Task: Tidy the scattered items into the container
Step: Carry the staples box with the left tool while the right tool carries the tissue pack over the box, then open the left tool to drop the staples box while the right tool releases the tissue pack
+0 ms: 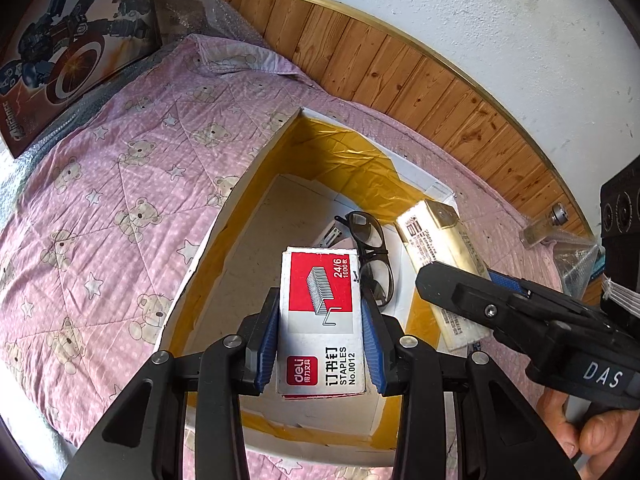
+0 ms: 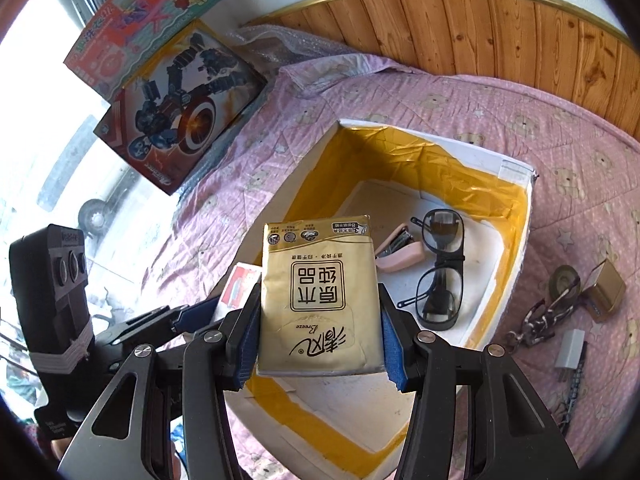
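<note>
Hovering over the white foam box lined with yellow tape (image 1: 224, 216), your left gripper (image 1: 320, 340) clamps the red-and-white cardboard staple box (image 1: 320, 312) and your right gripper (image 2: 316, 340) the gold plastic tissue pack (image 2: 318, 296). Both lie lengthwise along the fingers, pointing ahead. Lower, then release them beside the black-framed glasses (image 2: 440, 268).

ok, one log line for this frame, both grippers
left gripper: shut on staples box | right gripper: shut on tissue pack | both above container | inside: glasses, stapler
</note>
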Tool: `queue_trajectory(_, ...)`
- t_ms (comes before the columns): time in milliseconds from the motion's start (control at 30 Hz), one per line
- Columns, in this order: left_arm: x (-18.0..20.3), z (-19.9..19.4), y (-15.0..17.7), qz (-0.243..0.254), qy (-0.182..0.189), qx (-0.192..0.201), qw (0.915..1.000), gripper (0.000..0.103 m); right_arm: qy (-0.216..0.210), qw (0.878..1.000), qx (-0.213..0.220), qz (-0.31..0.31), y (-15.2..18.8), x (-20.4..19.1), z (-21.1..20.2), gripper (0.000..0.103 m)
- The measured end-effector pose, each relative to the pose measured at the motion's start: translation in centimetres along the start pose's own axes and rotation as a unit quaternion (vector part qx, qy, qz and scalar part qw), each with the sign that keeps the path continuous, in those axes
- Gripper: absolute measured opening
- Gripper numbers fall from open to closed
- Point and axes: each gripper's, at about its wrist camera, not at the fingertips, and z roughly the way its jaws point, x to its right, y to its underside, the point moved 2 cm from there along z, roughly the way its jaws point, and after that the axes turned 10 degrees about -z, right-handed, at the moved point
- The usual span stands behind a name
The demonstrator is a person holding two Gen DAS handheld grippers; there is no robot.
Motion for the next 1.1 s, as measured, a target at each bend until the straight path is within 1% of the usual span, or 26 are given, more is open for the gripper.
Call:
queue_trajectory(200, -0.1, 1.5, -0.2, -0.002, -0.003, -0.018, 0.9998, 0.039, 0.004, 1.0, -0.026, 0.002, -2.1, 1.1, 2.8, 0.054)
queue_trajectory(367, -0.2, 2.8, -0.5, -0.009, -0.004, -0.034, 0.9994, 0.039, 0.016, 0.999, -0.047, -0.003, -4.0, 1.9, 5.4, 0.054)
queue_trajectory(633, -1.0, 4.5, -2.0, -0.028, -0.004, -0.051, 0.9983, 0.039, 0.035, 0.997, -0.075, -0.003, -6.2, 3.2, 9.9, 0.054)
queue_trajectory(733, -1.2, 5.0, -2.5, -0.033, -0.004, -0.053, 0.998, 0.039, 0.039, 0.996, -0.079, 0.001, -6.9, 3.7, 11.4, 0.054)
queue_trajectory(867, -1.3, 5.8, -3.0, -0.033, -0.009, -0.055, 0.9979, 0.04, 0.029, 0.997, -0.073, 0.015, -7.4, 4.5, 13.2, 0.056)
queue_trajectory(900, -1.4, 5.9, -3.0, -0.034, -0.015, -0.051, 0.998, 0.04, 0.026, 0.997, -0.077, 0.02, -7.4, 4.8, 13.7, 0.057)
queue_trajectory(933, -1.5, 5.9, -3.1, -0.034, -0.018, -0.047, 0.9981, 0.045, 0.025, 0.996, -0.082, 0.025, -7.4, 5.1, 14.0, 0.057)
queue_trajectory(1000, -1.9, 5.9, -3.1, -0.036, -0.017, -0.041, 0.9984, 0.046, 0.029, 0.995, -0.086, 0.03, -7.3, 5.5, 14.4, 0.057)
queue_trajectory(1100, -1.9, 5.8, -3.0, -0.027, -0.015, -0.039, 0.9987, 0.046, 0.023, 0.995, -0.088, 0.032, -7.2, 5.6, 14.4, 0.057)
